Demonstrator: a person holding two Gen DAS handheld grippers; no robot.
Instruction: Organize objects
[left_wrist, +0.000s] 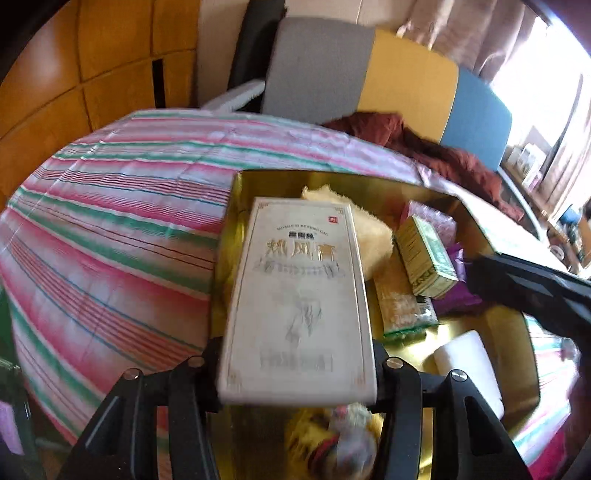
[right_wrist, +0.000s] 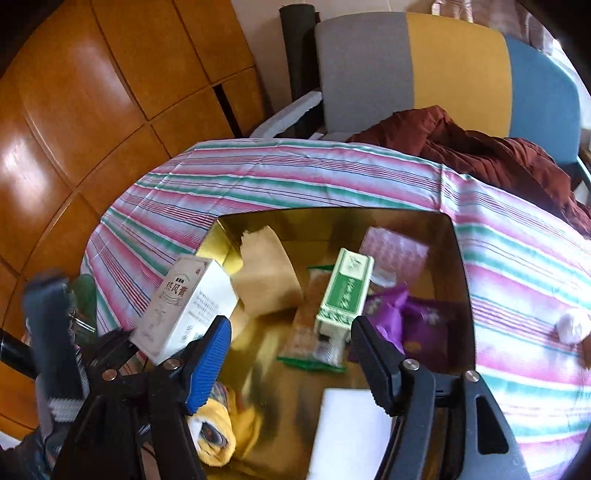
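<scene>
My left gripper (left_wrist: 297, 363) is shut on a white carton with gold lettering (left_wrist: 295, 295) and holds it over the left side of a gold box (left_wrist: 436, 192). The carton also shows in the right wrist view (right_wrist: 181, 302), at the gold box's (right_wrist: 458, 266) left edge. My right gripper (right_wrist: 291, 336) is open and empty above the box's near half. Inside lie a green and white carton (right_wrist: 343, 288), a beige cloth (right_wrist: 266, 273), a purple wrapper (right_wrist: 410, 317), a white block (right_wrist: 351, 432) and a yellow plush toy (right_wrist: 221, 432).
The box rests on a pink, green and white striped cloth (right_wrist: 295, 177). A dark red garment (right_wrist: 480, 155) lies at the far right. A grey, yellow and blue chair (right_wrist: 424, 70) stands behind. Wooden panels (right_wrist: 92, 110) are at the left.
</scene>
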